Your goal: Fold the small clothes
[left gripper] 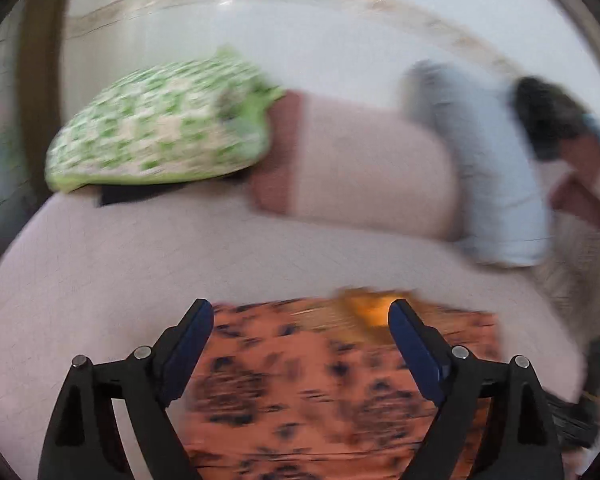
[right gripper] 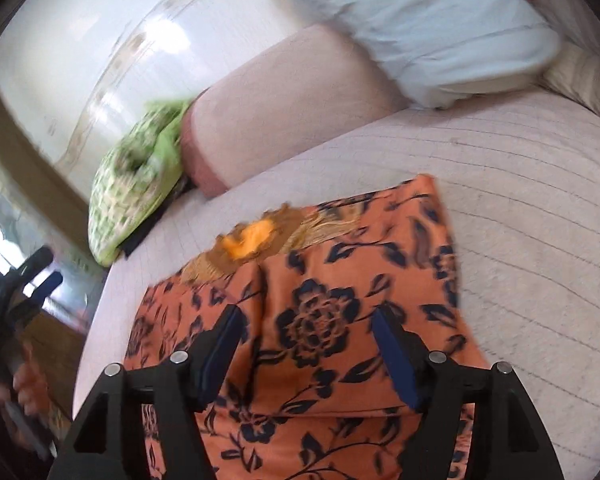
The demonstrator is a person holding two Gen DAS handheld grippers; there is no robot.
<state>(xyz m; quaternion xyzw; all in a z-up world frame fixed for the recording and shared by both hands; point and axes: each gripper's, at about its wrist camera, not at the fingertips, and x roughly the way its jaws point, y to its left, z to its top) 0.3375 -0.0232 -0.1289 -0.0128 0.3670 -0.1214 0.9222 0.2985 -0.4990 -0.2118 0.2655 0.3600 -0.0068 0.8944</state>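
On the bed (right gripper: pixel 520 208), covered by a pale quilted spread, the orange floral garment (right gripper: pixel 320 320) lay flat near the front edge. Beyond the garment, a pink bolster (right gripper: pixel 284 104) rested against a white wall, with a green patterned cushion (right gripper: pixel 132 184) at its left end and a light blue pillow (right gripper: pixel 428 28) at its right. The left tool (left gripper: pixel 300 320) and right tool (right gripper: pixel 306 324) both stood with jaws apart above the garment, gripping nothing.

Both wrist cams sit right behind their own black fingers, tilted down at the bed (right gripper: pixel 520 208) from close up. The 2 views share the orange floral garment (left gripper: pixel 320 380), pink bolster (left gripper: pixel 364 168) and green pillow (left gripper: pixel 160 124); the left cam's is blurrier.
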